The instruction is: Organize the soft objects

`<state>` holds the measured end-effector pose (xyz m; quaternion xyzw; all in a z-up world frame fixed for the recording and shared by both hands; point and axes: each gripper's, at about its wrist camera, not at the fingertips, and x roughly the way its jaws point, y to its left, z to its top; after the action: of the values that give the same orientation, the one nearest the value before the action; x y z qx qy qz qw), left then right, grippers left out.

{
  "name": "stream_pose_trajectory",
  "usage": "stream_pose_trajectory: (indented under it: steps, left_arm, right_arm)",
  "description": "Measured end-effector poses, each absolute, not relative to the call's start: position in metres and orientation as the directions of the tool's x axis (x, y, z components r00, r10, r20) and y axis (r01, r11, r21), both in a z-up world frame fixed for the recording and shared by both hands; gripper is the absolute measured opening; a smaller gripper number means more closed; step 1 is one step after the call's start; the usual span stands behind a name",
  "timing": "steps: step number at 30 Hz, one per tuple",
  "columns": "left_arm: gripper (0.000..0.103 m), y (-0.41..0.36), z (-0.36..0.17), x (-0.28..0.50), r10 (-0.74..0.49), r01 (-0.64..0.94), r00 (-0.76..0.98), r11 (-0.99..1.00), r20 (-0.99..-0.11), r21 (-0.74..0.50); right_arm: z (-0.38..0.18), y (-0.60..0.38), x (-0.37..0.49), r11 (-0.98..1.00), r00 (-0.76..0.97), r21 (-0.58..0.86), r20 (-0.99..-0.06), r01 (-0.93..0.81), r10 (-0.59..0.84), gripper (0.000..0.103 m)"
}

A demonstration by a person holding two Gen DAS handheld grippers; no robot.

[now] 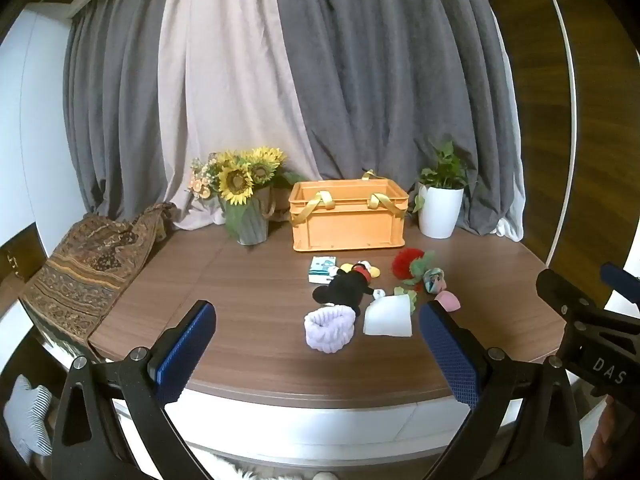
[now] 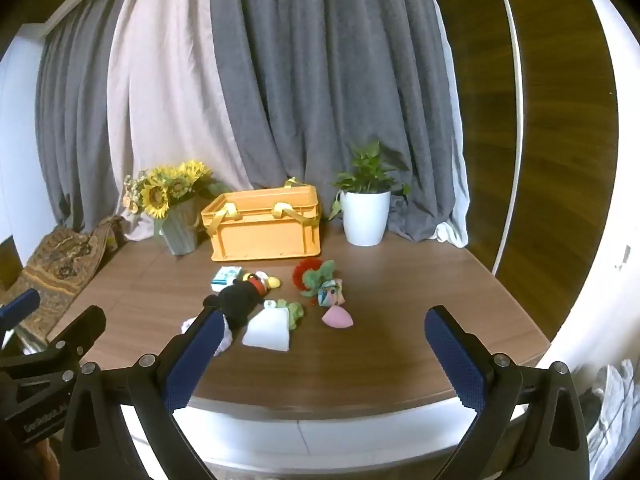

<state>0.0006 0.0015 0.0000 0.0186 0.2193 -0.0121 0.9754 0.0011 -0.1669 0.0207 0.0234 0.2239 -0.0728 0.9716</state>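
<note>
An orange crate with yellow strap handles stands at the back of the wooden table. In front of it lie soft items: a black mouse plush, a lilac headband, a white folded cloth, a red and green plush flower, a pink sponge and a tissue pack. My left gripper is open and empty, near the table's front edge. My right gripper is open and empty too.
A sunflower vase stands left of the crate, and a white potted plant right of it. A patterned cloth hangs over the table's left side. Grey and pink curtains hang behind.
</note>
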Motion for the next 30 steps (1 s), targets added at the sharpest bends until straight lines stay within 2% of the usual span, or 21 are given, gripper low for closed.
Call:
stream_pose_trajectory:
  steps: [30]
  left_arm:
    - [0.103,-0.0039,0.0066,-0.0028,-0.008,0.036,0.913,0.998,-0.407,0.060]
  right_arm:
    - [0.0290,-0.1711,-0.0045,0.988,0.903,0.033,-0.413,0.149,-0.122,0.102]
